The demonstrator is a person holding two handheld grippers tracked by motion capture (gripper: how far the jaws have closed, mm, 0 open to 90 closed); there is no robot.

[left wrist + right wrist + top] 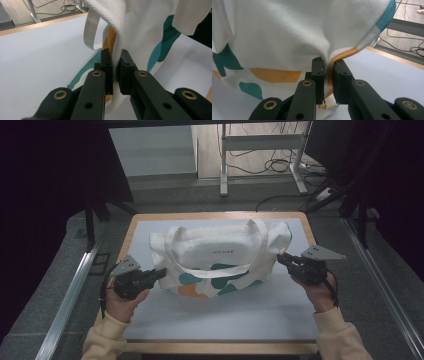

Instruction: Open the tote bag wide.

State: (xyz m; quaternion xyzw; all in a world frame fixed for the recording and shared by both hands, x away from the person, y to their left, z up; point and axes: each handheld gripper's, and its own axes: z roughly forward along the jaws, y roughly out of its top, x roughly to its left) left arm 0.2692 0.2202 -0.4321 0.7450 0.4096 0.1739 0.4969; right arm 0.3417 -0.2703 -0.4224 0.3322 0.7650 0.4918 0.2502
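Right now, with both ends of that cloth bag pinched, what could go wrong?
The left hand-held gripper bites only a thin fold of the tote bag, so the cloth might slip out. The right hand-held gripper grips near the edge too. The loose handle could snag while lifting.

Tote bag (220, 252): white woven cloth, small dark lettering mid-panel, teal and orange blobs along the lower part — orange edging at a pinched fold. Handles (215, 270) off-white. Both grippers (159, 273) (280, 260) black, brass-coloured rivets. Table mat (225, 315) pale lavender-grey, wooden rim (220, 347) light tan. Sleeves (107, 335) cream.
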